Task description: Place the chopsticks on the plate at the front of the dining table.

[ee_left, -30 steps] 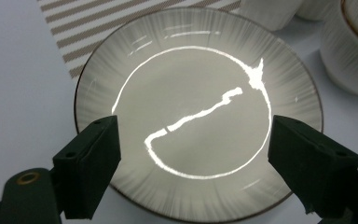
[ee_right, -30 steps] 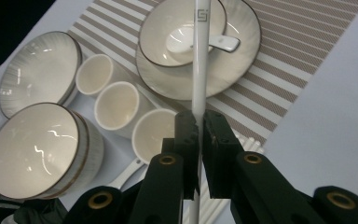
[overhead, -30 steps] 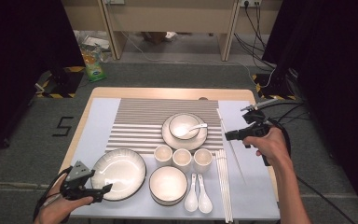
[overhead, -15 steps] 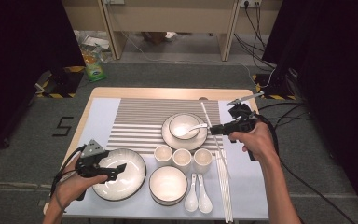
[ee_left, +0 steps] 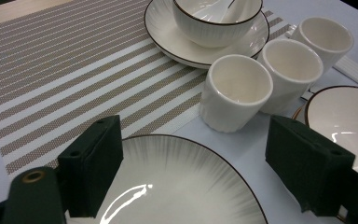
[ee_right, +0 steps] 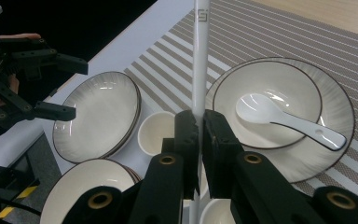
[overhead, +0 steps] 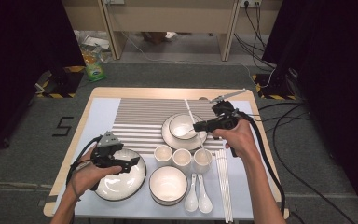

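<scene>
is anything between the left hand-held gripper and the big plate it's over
No, nothing visible. The left hand-held gripper hangs with its jaws open right above the big plate, whose surface is bare. The nearest cup stands beyond the plate's rim, clear of the jaws.

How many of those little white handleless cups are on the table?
3, in a row on the table's near half: left small white ceramic cup, middle cup, right cup, partly behind the chopstick; none seem hidden.

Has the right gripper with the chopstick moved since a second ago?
Yes. The right gripper, shut on a white chopstick, has moved left from beside the chopstick pile to the rim of the bowl holding a spoon.
</scene>
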`<state>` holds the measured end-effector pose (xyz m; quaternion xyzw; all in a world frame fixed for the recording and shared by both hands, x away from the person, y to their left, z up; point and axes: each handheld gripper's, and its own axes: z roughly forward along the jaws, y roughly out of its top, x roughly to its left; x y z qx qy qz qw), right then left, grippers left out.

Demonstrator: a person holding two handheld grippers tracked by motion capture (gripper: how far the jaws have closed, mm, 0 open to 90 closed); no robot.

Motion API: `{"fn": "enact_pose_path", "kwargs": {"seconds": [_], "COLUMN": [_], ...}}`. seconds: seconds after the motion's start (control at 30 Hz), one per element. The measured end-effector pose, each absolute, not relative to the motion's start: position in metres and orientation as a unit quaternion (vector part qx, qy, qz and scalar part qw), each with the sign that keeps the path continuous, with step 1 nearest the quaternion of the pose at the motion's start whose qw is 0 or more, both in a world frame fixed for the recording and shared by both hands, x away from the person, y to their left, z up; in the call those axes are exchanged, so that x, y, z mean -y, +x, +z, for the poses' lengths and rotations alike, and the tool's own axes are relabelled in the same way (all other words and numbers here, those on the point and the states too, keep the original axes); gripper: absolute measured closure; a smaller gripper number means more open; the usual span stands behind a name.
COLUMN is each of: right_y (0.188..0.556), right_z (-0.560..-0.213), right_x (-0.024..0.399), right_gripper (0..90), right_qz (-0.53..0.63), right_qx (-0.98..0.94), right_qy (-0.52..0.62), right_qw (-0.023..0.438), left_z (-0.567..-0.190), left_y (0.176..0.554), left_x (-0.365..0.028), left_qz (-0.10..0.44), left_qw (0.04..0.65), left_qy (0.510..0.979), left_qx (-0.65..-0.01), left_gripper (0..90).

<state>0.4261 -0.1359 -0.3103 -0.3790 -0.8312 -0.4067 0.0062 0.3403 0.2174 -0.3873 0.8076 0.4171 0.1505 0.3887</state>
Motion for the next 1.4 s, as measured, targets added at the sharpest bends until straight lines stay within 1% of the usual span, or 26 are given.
{"fn": "enact_pose_path", "kwargs": {"seconds": [0.1, 0.2, 0.47, 0.93, 1.03, 1.1, 1.17, 1.4], "right_y": [0.428, 0.43, 0.432, 0.435, 0.436, 0.437, 0.437, 0.439], "right_z": [-0.31, -0.31, -0.308, -0.303, -0.301, -0.301, -0.3, -0.302], "right_x": [0.126, 0.118, 0.094, 0.061, 0.056, 0.052, 0.05, 0.043], "right_gripper": [84.6, 84.6, 84.6, 84.6, 84.6, 84.6, 84.6, 84.6], "right_qz": [-0.412, -0.416, -0.424, -0.42, -0.431, -0.43, -0.433, -0.437], "right_qx": [0.831, 0.829, 0.83, 0.842, 0.838, 0.839, 0.838, 0.836], "right_qy": [-0.374, -0.373, -0.362, -0.339, -0.335, -0.333, -0.332, -0.333], "right_qw": [0.006, 0.005, 0.004, -0.007, -0.005, -0.006, -0.005, -0.005], "left_z": [-0.385, -0.381, -0.376, -0.369, -0.366, -0.364, -0.362, -0.36], "left_y": [0.343, 0.345, 0.355, 0.365, 0.367, 0.367, 0.368, 0.373], "left_x": [-0.213, -0.208, -0.191, -0.173, -0.169, -0.166, -0.163, -0.157], "left_qz": [0.146, 0.155, 0.144, 0.128, 0.123, 0.121, 0.115, 0.105], "left_qw": [0.398, 0.405, 0.421, 0.429, 0.435, 0.436, 0.441, 0.45], "left_qy": [0.805, 0.802, 0.8, 0.796, 0.795, 0.798, 0.796, 0.789], "left_qx": [-0.415, -0.411, -0.403, -0.407, -0.405, -0.398, -0.398, -0.405], "left_gripper": [18.5, 19.8, 21.1, 25.2, 27.4, 33.3, 35.7, 38.1]}}
